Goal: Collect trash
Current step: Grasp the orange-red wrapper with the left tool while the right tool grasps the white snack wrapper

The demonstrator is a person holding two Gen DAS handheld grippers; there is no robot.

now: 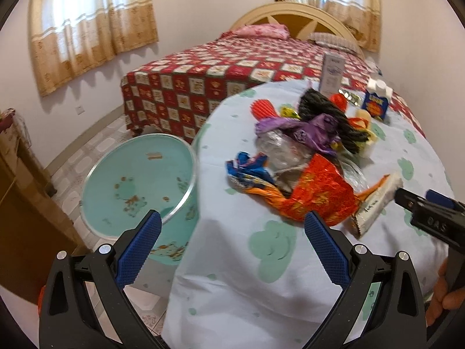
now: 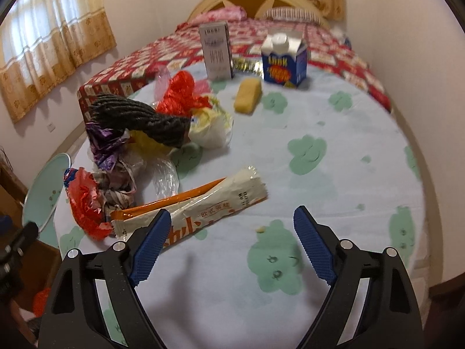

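Note:
A heap of trash lies on the round table (image 2: 363,180): a red foil wrapper (image 1: 319,200), a blue wrapper (image 1: 247,168), purple foil (image 1: 311,125), clear plastic (image 1: 276,148) and a dark knitted piece (image 2: 139,116). A long white wrapper (image 2: 212,206) lies over an orange one (image 2: 180,196) at the heap's near edge. My right gripper (image 2: 232,215) hovers open just before the white wrapper, its left finger beside the wrapper's near end, pads off it. My left gripper (image 1: 232,221) is open and empty above the table edge, the red wrapper ahead to its right.
A teal bin (image 1: 136,183) stands open on the floor left of the table. At the table's far side stand a white carton (image 2: 216,51), a blue box (image 2: 286,58) and a yellow sponge (image 2: 247,96). A red quilted bed (image 1: 203,81) is behind. A wooden cabinet (image 1: 20,203) stands at left.

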